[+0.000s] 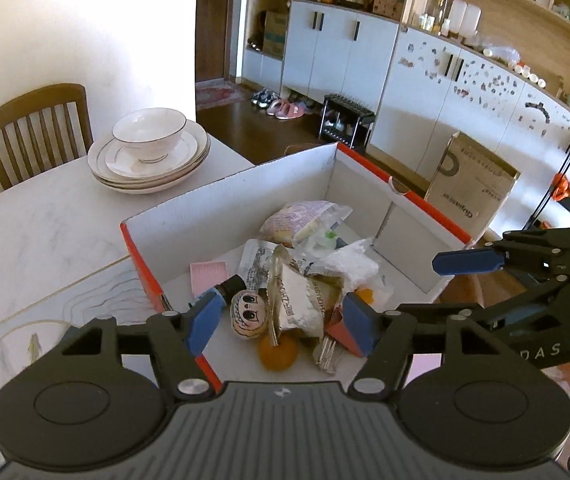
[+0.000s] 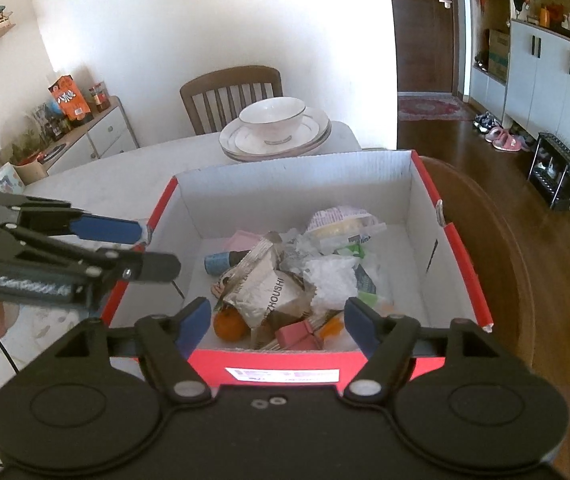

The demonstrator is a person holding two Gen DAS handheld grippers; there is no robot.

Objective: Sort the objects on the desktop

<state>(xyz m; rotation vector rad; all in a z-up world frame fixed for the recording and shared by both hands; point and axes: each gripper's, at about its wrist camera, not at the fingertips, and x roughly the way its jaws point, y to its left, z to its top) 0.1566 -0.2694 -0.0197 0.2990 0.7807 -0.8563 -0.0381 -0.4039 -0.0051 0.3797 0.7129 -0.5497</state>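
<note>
A red cardboard box with a white inside stands on the table. It holds a heap: a silver wrapper, an orange, a small doll face, a pink pad, crumpled white plastic and a snack bag. My left gripper is open and empty above the box's near left corner. My right gripper is open and empty above the box's near wall.
A bowl on stacked plates sits on the white table behind the box. A wooden chair stands at the far edge. A brown carton stands on the floor to the right.
</note>
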